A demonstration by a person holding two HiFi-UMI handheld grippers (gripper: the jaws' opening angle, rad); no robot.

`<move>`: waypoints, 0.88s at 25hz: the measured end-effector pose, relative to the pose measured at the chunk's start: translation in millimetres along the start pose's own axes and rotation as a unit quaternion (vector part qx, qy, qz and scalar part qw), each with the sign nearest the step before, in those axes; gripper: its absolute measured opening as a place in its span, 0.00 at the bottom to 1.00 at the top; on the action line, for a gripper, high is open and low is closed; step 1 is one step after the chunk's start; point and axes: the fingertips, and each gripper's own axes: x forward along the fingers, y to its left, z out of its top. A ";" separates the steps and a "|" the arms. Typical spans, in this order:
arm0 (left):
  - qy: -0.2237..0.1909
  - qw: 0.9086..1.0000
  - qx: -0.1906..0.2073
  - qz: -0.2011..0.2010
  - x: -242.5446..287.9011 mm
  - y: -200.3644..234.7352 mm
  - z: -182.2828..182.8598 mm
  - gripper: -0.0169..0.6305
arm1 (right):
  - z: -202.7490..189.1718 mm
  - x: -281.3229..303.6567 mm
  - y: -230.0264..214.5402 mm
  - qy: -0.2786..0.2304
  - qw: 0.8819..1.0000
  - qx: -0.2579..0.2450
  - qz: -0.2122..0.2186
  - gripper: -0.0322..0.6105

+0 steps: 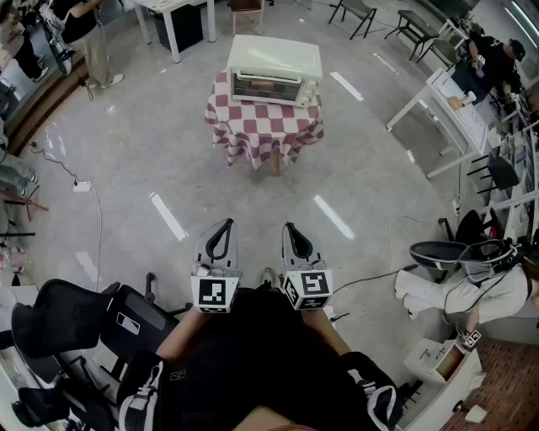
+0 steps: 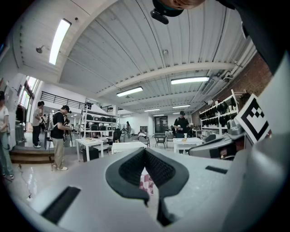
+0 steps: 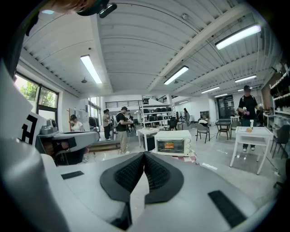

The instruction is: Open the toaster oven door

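Note:
A cream toaster oven stands on a small table with a red-and-white checked cloth, far ahead across the floor. Its glass door is closed, with something orange showing inside. The right gripper view shows the toaster oven straight ahead beyond the jaws. In the left gripper view only its pale top and a strip of the checked cloth show past the jaws. My left gripper and right gripper are held close to the body, side by side, both shut and empty, well short of the table.
White tables stand at the right and another white table at the back left, with chairs behind. A black office chair is at my near left. People stand at the back left and right. A cable lies on the floor.

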 end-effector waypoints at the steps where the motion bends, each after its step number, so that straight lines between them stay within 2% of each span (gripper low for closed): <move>1: 0.000 1.000 0.000 -0.001 -0.3 0.4 0.0 0.04 | 0.0 0.3 0.8 0.001 1.000 0.002 0.000 0.09; 15: 0.000 1.000 -0.006 -0.004 -8.5 21.4 0.5 0.04 | 4.9 10.4 23.6 -0.014 1.000 0.019 0.003 0.09; 22: 0.014 1.000 -0.017 -0.013 -24.2 42.3 -12.4 0.04 | -5.5 21.0 48.6 0.002 1.000 0.015 -0.004 0.09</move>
